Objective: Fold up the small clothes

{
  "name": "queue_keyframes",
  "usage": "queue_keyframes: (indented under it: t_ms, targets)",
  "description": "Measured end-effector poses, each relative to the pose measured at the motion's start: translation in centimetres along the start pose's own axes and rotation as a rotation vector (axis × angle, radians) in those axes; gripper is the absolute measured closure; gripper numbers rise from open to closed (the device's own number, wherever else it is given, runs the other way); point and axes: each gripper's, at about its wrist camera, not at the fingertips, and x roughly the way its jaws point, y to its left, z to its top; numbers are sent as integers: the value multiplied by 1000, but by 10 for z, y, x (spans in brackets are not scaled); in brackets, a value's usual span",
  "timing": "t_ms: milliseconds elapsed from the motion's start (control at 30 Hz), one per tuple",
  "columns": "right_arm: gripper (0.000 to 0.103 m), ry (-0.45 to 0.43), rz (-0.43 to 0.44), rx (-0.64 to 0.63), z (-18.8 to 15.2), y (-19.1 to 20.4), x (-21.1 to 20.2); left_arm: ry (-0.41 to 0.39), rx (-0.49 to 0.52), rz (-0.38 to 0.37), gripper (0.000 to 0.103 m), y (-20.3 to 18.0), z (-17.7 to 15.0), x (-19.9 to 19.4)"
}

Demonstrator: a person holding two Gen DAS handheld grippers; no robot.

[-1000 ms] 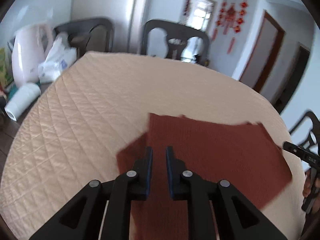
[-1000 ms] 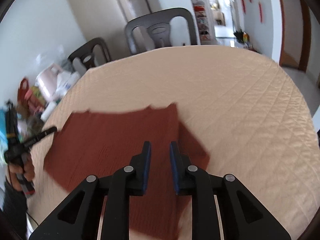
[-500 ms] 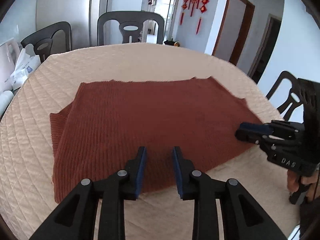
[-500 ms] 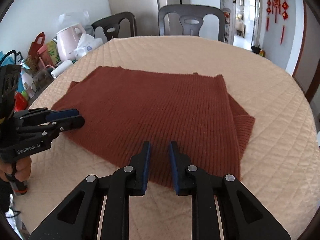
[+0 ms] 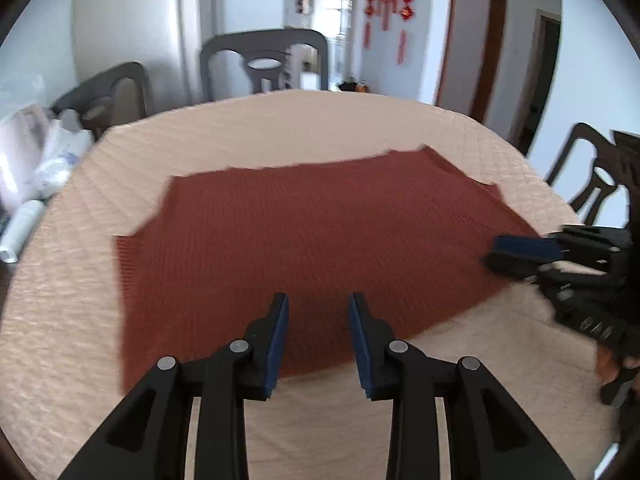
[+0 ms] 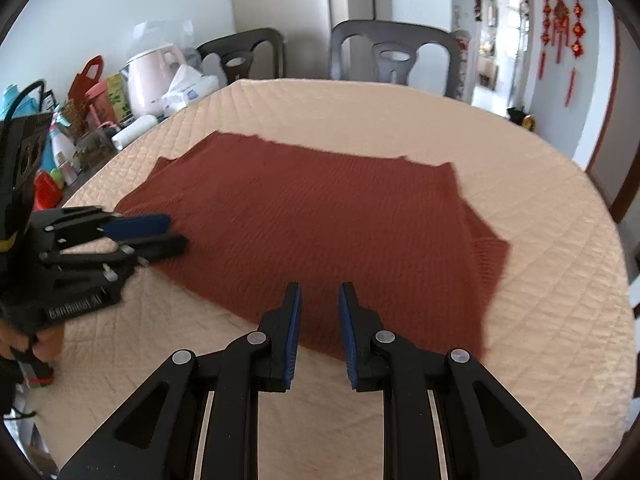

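Note:
A rust-red ribbed knit garment [image 5: 304, 240] lies flat on the round table's beige quilted cover [image 5: 280, 128]; it also shows in the right wrist view [image 6: 328, 224]. My left gripper [image 5: 318, 302] is open and empty, above the garment's near edge. My right gripper [image 6: 319, 292] is open and empty, above the near edge further right. The left gripper also shows in the right wrist view [image 6: 176, 232] at the garment's left corner. The right gripper also shows in the left wrist view [image 5: 490, 254] at the right corner.
Dark chairs [image 6: 394, 54] stand behind the table and one [image 5: 592, 176] to the right. At the left are a pink kettle [image 6: 150, 78], a white bag [image 6: 188, 88], a paper roll [image 6: 134, 132] and bottles. A doorway [image 5: 466, 44] is at the back right.
The garment was held up, then spread flat on the table. Both grippers have drawn back toward the near edge and the left jaws stand wider apart.

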Motion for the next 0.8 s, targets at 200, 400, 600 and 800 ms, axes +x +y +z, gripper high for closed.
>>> queue_keyframes:
  t_ms: [200,400,600,800]
  targets:
    - [84,19,-69,64,-8,-30,1,13,-36,113,70,31,-4,2]
    - [83,20,-53,89,-11,-37,4,16,-53,125,70,40,-12,6]
    - [83,23,-52,90,-12,-38,5,21,-56,120,68,43,-14,8]
    - [83,22,-45,93,-12,-39,5,20,-61,107,67,45,-13,7]
